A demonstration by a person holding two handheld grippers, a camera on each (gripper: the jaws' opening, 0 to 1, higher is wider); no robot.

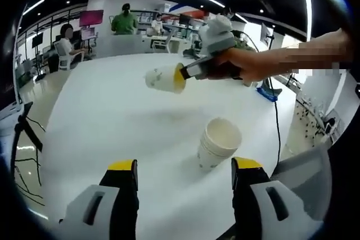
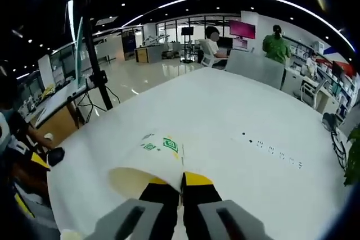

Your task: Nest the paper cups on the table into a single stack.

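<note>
White desk (image 1: 112,111) carries a nested stack of paper cups (image 1: 218,144), upright, just ahead of the left tool (image 1: 184,173), whose jaws stand wide apart with nothing between. Right tool (image 1: 183,73), in a hand (image 1: 256,63), pinches the rim of a single cup (image 1: 163,78), held sideways above the desk, apart from the stack.

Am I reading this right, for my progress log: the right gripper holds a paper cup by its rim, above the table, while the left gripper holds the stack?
Not quite. In the left gripper view, the left gripper is open; the stack stands free on the table. The right gripper does hold a paper cup by its rim.
</note>
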